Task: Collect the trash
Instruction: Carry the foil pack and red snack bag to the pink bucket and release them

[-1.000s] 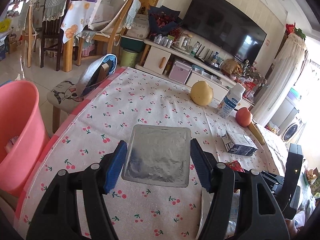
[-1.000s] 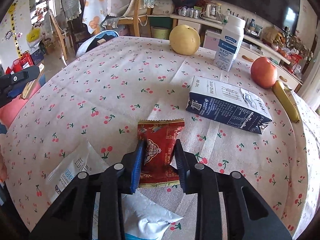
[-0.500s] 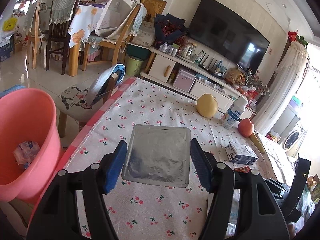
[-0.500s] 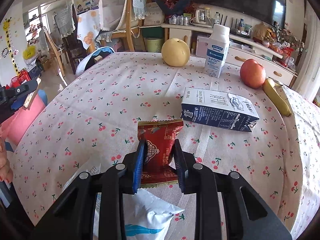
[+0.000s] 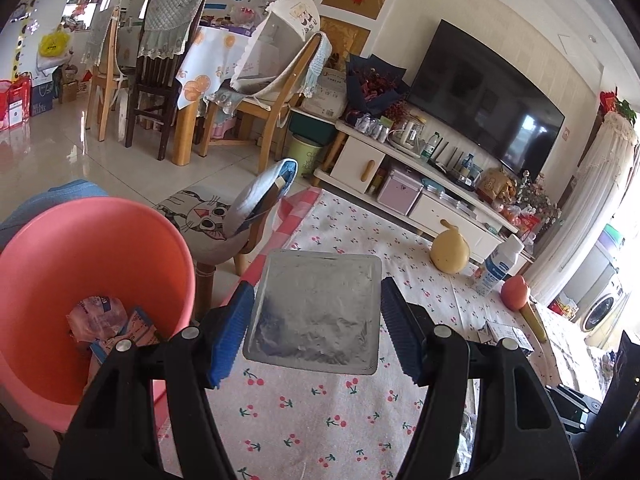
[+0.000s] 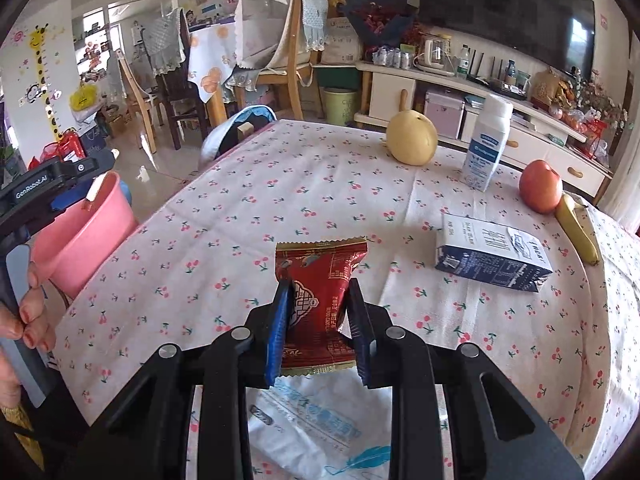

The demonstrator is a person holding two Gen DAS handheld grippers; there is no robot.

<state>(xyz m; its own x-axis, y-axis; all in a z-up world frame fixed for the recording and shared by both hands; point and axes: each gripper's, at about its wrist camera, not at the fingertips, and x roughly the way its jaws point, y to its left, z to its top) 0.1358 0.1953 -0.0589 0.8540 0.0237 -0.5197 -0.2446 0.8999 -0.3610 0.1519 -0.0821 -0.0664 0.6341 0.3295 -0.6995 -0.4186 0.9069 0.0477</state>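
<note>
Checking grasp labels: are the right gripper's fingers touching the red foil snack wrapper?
Touching. Right wrist view: both blue fingers press the sides of the red foil snack wrapper, no gap.

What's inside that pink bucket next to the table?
The pink bucket holds crumpled plastic wrappers, pinkish and bluish. The left gripper, holding a silver pouch, covers part of the bottom, so any more trash there is hidden.
</note>
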